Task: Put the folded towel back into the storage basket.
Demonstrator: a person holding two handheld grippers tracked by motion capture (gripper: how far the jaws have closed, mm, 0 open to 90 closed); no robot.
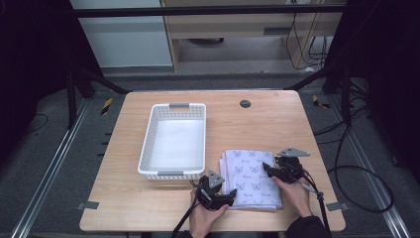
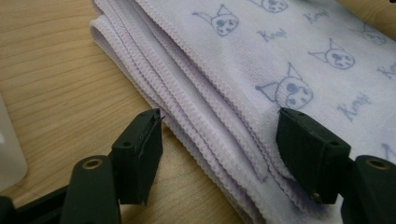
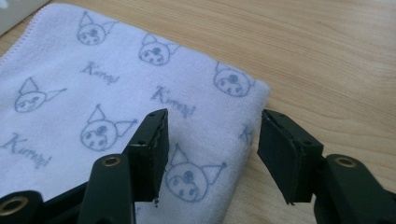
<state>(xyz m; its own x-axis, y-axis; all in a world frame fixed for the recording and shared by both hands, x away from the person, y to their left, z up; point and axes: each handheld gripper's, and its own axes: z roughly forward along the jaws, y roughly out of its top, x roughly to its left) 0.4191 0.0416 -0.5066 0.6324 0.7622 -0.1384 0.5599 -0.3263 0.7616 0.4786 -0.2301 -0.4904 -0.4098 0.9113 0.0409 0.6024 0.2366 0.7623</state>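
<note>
A wooden table stands on grey floor, cables trailing at the right; a white basket sits left of centre, a folded lilac towel just beside it at the near right; the left gripper lies at the towel's left edge, jaws spread astride its layered hem; the right gripper lies over the right edge, jaws spread, gripping nothing.

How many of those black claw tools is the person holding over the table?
2. The left gripper is at the folded towel's near left edge, fingers apart. The right gripper is over the towel's right edge, fingers apart. A white basket sits to the left.
</note>
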